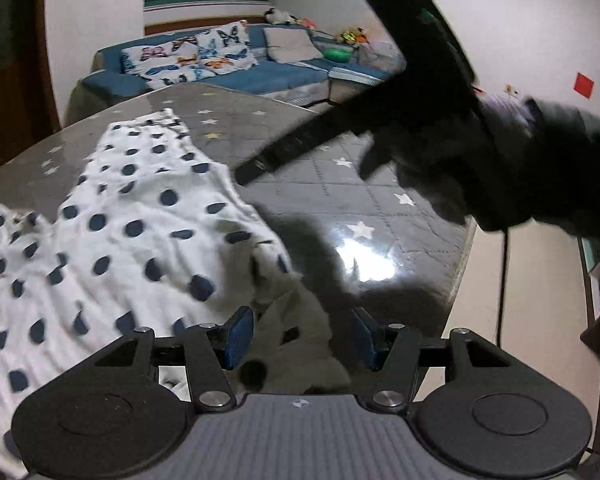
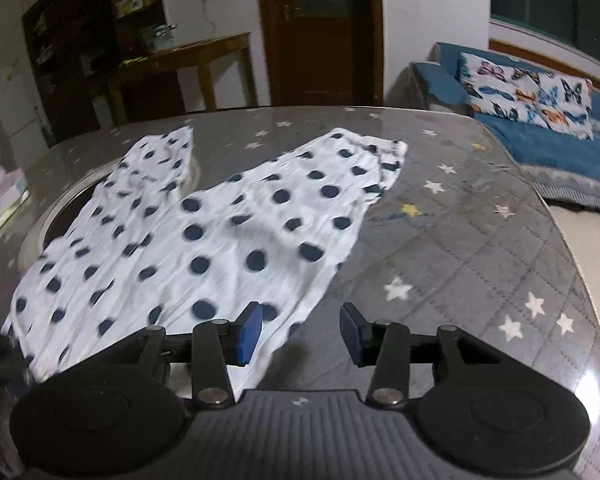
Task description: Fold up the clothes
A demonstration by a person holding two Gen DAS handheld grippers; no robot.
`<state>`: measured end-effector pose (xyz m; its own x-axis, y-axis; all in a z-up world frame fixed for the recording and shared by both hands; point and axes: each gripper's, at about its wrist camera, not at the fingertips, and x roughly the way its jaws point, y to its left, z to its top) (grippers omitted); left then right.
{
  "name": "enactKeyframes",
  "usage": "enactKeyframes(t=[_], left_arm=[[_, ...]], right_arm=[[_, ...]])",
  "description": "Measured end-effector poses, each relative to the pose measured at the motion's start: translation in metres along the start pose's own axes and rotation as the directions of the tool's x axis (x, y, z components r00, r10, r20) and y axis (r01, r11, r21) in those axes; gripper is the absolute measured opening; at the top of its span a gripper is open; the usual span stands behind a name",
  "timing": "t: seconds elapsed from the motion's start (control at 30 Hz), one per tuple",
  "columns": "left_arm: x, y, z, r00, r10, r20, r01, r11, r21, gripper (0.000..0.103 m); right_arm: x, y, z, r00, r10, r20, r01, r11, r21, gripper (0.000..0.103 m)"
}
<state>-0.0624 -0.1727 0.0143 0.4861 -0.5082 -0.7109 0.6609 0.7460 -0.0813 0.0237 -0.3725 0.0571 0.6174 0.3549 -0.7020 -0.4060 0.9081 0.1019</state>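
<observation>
Between the blue pads: each gripper's fingers stand wide apart with nothing clamped between them.

Left gripper: jaws spread, hovering over the near right corner of the garment; crumpled white cloth lies under and just ahead of the gap, though the view does not settle whether a pad touches it.

Right gripper: jaws spread, low over the table; its left pad overlaps the cloth's near edge in the picture, its right pad sits over bare tabletop (so the hem passes roughly through the gap).

Right gripper seen from the left: a dark blurred body high and to the right, fingers aimed down and leftward toward the cloth.

Polka-dot garment: white with navy dots, spread nearly flat on the table, two tapering parts running away to the far side (trouser legs, by my guess), the broad end nearest the grippers.

Long axis: from the near edge away toward the far left, roughly in line with the right gripper's forward direction.

Direction from the grippers: ahead and to the left of both.

Nearer hand: judged about even; each gripper sits at the near edge.

Table: glossy grey quilted star-print cover, bare to the right of the garment.

Likely step: taking hold of the near edge, not yet gripped.
</observation>
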Motion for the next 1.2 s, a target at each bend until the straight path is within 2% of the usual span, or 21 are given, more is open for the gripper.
enactKeyframes(t=[0.03,0.17,0.27,0.4,0.57,0.67,0.87,1.13,1.17,1.2], left_arm=[[0.004,-0.002,0.001,1.0,0.003,-0.005,-0.003,1.0,0.01,0.054],[0.022,-0.001,0.002,0.999,0.008,-0.048,-0.006,1.0,0.023,0.023],[0.023,0.009,0.001,0.999,-0.005,-0.042,0.005,1.0,-0.008,0.012],[0.006,0.029,0.004,0.998,-0.062,-0.007,0.061,0.991,-0.12,0.01],[-0.017,0.051,0.011,0.992,-0.113,0.062,0.124,0.963,-0.239,0.009],[-0.027,0.06,0.014,0.989,-0.121,0.091,0.141,0.954,-0.265,0.009],[-0.032,0.072,0.013,0.988,-0.12,0.094,0.144,0.94,-0.309,0.009],[-0.026,0.076,0.011,0.988,-0.135,0.079,0.154,0.933,-0.326,0.009],[-0.026,0.075,0.01,0.988,-0.137,0.077,0.155,0.932,-0.328,0.009],[-0.026,0.075,0.01,0.988,-0.138,0.075,0.155,0.931,-0.33,0.009]], right_arm=[[0.003,-0.004,0.003,1.0,-0.002,-0.002,0.002,1.0,0.009,0.044],[0.015,-0.019,0.018,1.0,-0.019,0.0,0.019,0.999,0.027,0.044],[0.028,-0.03,0.032,0.999,-0.033,0.005,0.033,0.999,0.043,0.043],[0.054,-0.043,0.052,0.998,-0.058,-0.001,0.058,0.997,0.058,0.043],[0.091,-0.055,0.081,0.997,-0.079,0.0,0.079,0.993,0.087,0.042],[0.117,-0.062,0.098,0.996,-0.093,-0.001,0.093,0.989,0.114,0.042],[0.162,-0.077,0.122,0.99,-0.141,-0.011,0.141,0.978,0.155,0.042],[0.19,-0.085,0.133,0.985,-0.171,-0.009,0.171,0.973,0.154,0.042],[0.191,-0.085,0.133,0.985,-0.173,-0.005,0.171,0.973,0.153,0.041],[0.192,-0.085,0.135,0.984,-0.176,-0.002,0.174,0.973,0.153,0.034]])
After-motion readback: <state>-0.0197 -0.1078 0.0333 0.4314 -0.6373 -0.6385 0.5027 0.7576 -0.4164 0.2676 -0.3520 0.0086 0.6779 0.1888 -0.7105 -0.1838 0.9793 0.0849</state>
